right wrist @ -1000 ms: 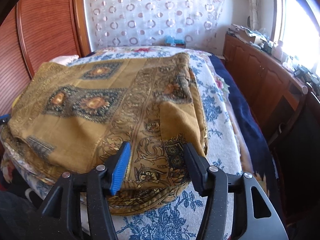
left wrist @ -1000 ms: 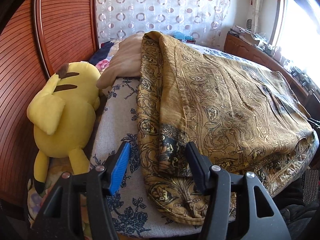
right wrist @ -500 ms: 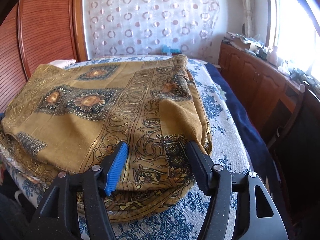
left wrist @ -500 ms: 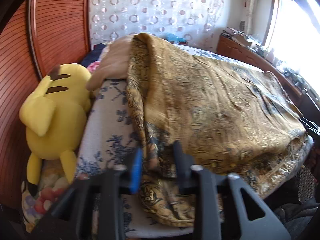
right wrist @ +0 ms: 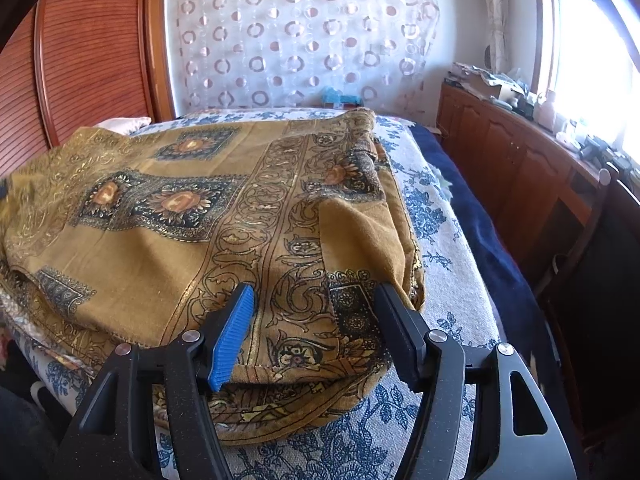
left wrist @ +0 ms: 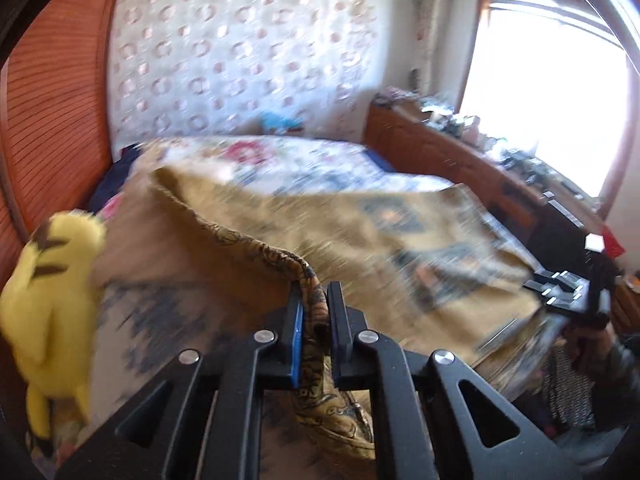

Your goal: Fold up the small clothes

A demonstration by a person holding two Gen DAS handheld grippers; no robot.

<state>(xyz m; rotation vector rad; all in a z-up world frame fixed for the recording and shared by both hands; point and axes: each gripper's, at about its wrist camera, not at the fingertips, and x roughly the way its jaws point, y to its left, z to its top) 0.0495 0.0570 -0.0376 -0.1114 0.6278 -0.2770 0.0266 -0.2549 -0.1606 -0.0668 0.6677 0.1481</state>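
Left hand-held gripper (left wrist: 313, 316) has its jaws closing, pinching a fold of cloth (left wrist: 316, 300) between them. Right hand-held gripper (right wrist: 316, 328) sits with jaws wide apart, angled down.

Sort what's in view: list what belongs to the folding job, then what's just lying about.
Job: cloth, pinched at its edge by closing left gripper; open right gripper; bed.

Lying about: yellow plush, curtain, cabinet, pillow.

I see the bed (right wrist: 448, 240) under a white cover printed with blue flowers, filling the middle of the right wrist frame. The mustard patterned cloth (right wrist: 208, 216) lies spread across it, a yellow plush toy (left wrist: 52, 288) at the left wrist frame's left edge.
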